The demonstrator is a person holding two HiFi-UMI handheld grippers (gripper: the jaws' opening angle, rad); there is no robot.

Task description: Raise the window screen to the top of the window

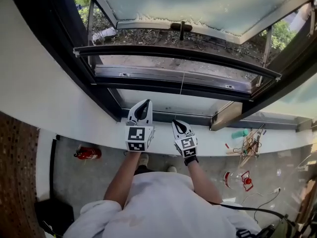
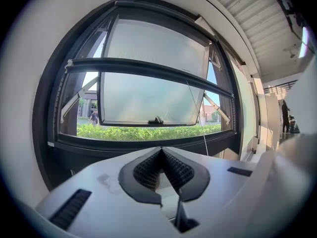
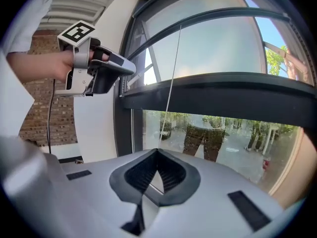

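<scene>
The window screen's dark bottom rail [image 1: 173, 53] crosses the window opening partway up, with a thin pull cord [image 1: 182, 83] hanging from its middle. My left gripper [image 1: 147, 101] is shut and empty, held level below the rail [image 2: 148, 67]. Beside it, my right gripper [image 1: 173, 122] is shut too. In the right gripper view the cord [image 3: 171, 73] runs down to the closed tips of the right gripper [image 3: 157, 150]; I cannot make out whether it is pinched. The left gripper [image 3: 132, 68] shows at upper left there, and its closed tips [image 2: 161, 149] face the window.
Beyond the rail an awning pane [image 1: 198, 4] with a handle [image 1: 182, 28] is swung outward. A wood block [image 1: 225, 115] leans at the frame's right corner. Below the white sill [image 1: 99, 133] lie a red extinguisher [image 1: 88, 153] and tangled wires [image 1: 250, 145].
</scene>
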